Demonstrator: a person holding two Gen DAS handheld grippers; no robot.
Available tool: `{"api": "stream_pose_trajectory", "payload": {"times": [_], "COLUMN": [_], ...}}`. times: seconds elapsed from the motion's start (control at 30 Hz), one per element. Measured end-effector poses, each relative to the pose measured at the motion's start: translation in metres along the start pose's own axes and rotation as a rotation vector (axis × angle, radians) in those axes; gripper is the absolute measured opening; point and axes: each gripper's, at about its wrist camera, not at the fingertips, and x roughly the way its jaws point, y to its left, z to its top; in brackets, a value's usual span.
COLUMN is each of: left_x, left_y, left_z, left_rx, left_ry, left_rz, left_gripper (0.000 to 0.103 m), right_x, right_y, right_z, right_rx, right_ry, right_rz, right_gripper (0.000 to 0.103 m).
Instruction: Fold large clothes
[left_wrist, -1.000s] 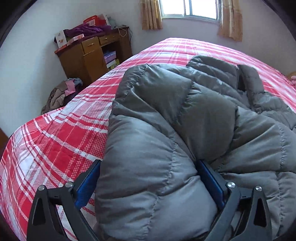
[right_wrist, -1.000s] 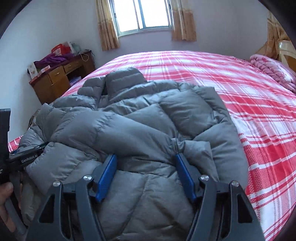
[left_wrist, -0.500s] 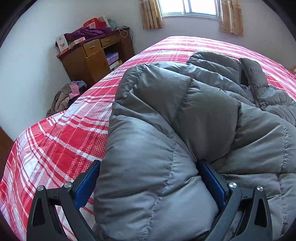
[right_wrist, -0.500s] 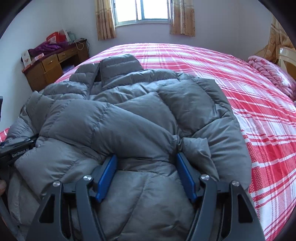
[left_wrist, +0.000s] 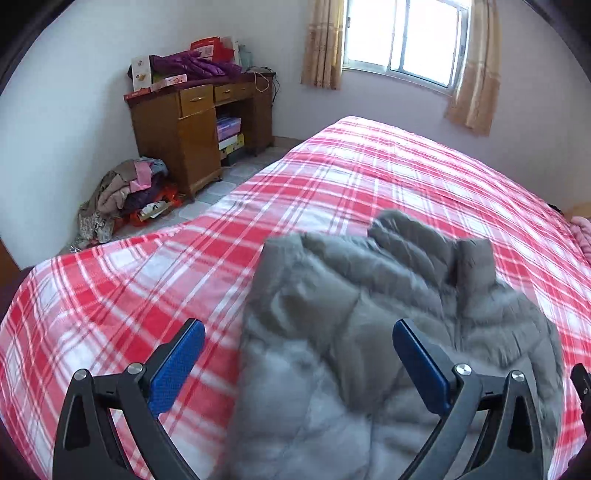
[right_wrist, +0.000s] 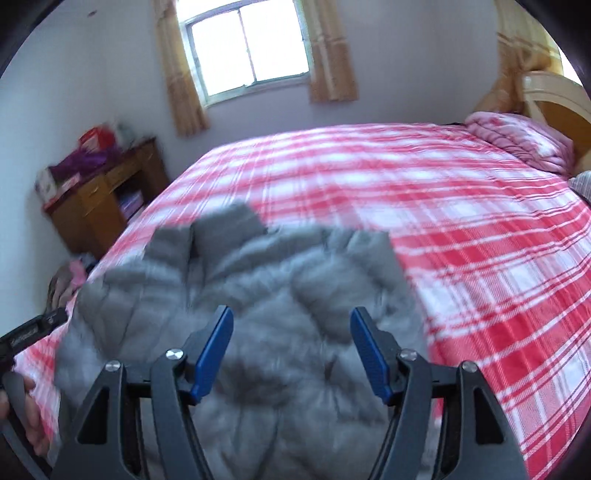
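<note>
A grey puffer jacket (left_wrist: 369, 314) lies folded on the red and white plaid bed (left_wrist: 332, 177). It also shows in the right wrist view (right_wrist: 258, 280), blurred by motion. My left gripper (left_wrist: 299, 350) is open and empty above the jacket's left edge. My right gripper (right_wrist: 291, 343) is open and empty above the jacket's near part. The left gripper's body (right_wrist: 29, 332) shows at the left edge of the right wrist view.
A wooden desk (left_wrist: 192, 122) with boxes and purple clothes stands by the far left wall. A heap of clothes (left_wrist: 125, 192) lies on the floor beside it. A pink quilt (right_wrist: 517, 136) and a headboard (right_wrist: 554, 99) are at the bed's right end.
Both grippers have let go of the jacket and pulled back and up. The jacket has dropped onto the bed and looks smaller in both views.
</note>
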Motion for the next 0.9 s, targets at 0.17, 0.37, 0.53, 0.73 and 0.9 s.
{"api": "stream_pose_trajectory", "payload": {"times": [0.17,0.37,0.53,0.73,0.9], "left_x": [0.062,0.102,0.099,0.105,0.106], "left_y": [-0.015,-0.012,-0.013,-0.019,-0.020], "left_z": [0.000,-0.026,-0.034,-0.033,-0.032], "left_rx": [0.012,-0.010,0.001,0.024,0.028], "left_ry": [0.083,0.158,0.131,0.142,0.138], "left_rz": [0.083,0.050,0.057,0.078,0.085], "left_gripper": [0.102,0.102,0.102,0.102,0.102], "right_x": [0.052,0.108,0.112,0.121,0.124], "right_y": [-0.005,-0.032,-0.036,-0.023,-0.020], "right_z": [0.018,-0.001,-0.007,-0.008,-0.010], "right_rx": [0.037,0.094,0.101,0.039,0.014], "right_ry": [0.054,0.141,0.130,0.171,0.185], "right_rz": [-0.084,-0.150,-0.137,-0.197,-0.213], "right_gripper": [0.073,0.074,0.075,0.081,0.085]}}
